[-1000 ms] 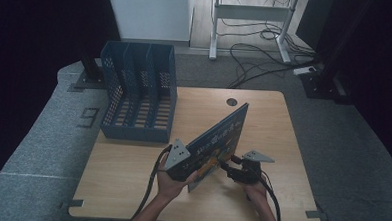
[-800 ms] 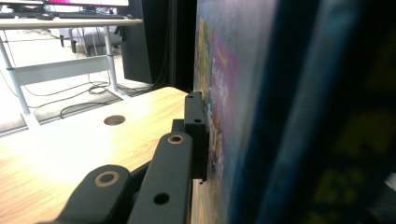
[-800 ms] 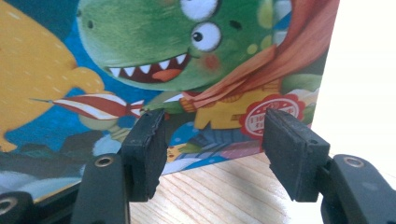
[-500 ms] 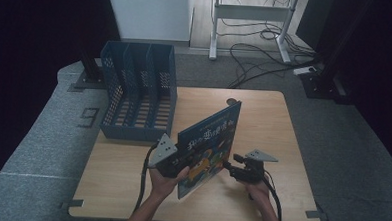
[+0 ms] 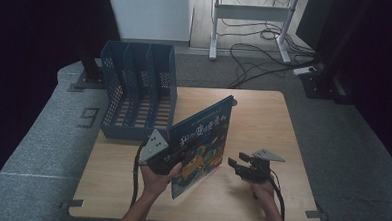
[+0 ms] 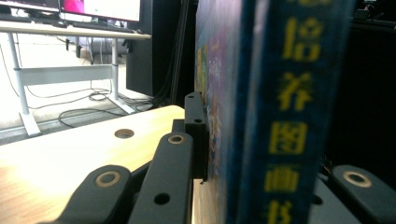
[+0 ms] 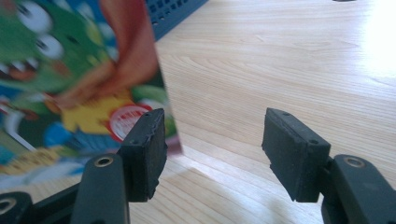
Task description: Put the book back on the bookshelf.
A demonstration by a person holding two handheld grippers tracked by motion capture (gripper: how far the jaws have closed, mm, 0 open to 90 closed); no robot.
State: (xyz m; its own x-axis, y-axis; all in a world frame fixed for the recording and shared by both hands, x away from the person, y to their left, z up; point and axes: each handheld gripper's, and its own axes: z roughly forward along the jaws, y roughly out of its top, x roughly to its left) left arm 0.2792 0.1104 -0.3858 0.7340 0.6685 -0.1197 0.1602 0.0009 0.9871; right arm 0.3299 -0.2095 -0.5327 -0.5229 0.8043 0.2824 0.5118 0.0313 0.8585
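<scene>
Book (image 6: 280, 116): spine runs off top and bottom edges, lettering blurred.
Right finger (image 6: 357, 179): mostly hidden behind the book.
Cover (image 7: 79, 79): blurred (cut off at left).

A dim room around a pale wooden table (image 5: 263, 118)

We see grey carpet (image 5: 42, 149), a white wall panel (image 5: 148, 13), a white desk frame (image 5: 248, 12) with loose cables (image 5: 256, 53) on the floor, and darkness at both sides.

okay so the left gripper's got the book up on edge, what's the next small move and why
Probably carry the book left toward the blue file rack. The left gripper is clamped on its spine edge, the right gripper stands open beside it, and the rack's slots look empty.
</scene>
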